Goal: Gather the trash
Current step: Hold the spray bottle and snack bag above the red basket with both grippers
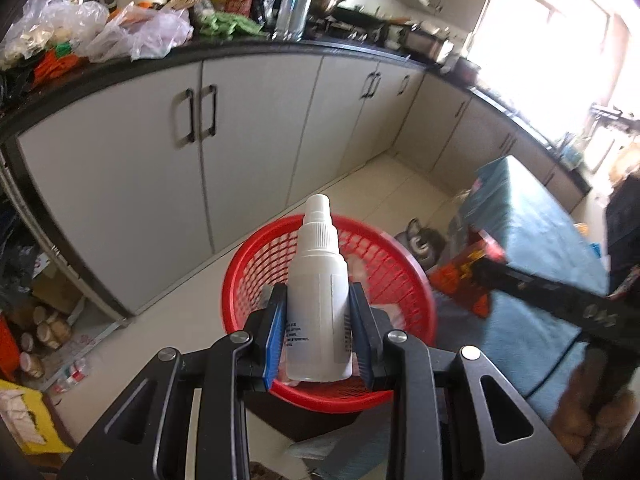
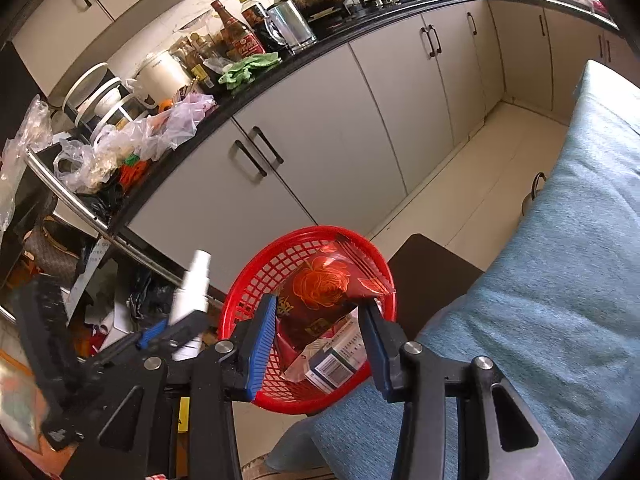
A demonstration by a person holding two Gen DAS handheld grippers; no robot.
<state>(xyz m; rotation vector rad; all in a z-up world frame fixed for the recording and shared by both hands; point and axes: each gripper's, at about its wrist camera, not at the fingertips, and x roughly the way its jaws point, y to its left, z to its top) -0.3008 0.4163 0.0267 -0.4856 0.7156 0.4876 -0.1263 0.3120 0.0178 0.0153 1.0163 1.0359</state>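
Observation:
My left gripper (image 1: 318, 308) is shut on a white spray bottle (image 1: 319, 300) and holds it upright above a red mesh basket (image 1: 248, 280). In the right wrist view the same bottle (image 2: 192, 292) shows at the left in the left gripper (image 2: 176, 328). My right gripper (image 2: 320, 320) is open over the red basket (image 2: 248, 276). A red snack packet (image 2: 320, 292) stands between its blue pads (image 2: 260, 344), which do not press on it. A small printed box (image 2: 340, 360) lies in the basket under the packet.
The basket stands beside a table with a blue cloth (image 2: 560, 280) and near a dark stool (image 2: 432, 276). White kitchen cabinets (image 1: 248, 140) under a black counter (image 1: 120, 76) crowded with bags, bottles and pots run behind. Clutter fills a shelf (image 2: 80, 264) at left.

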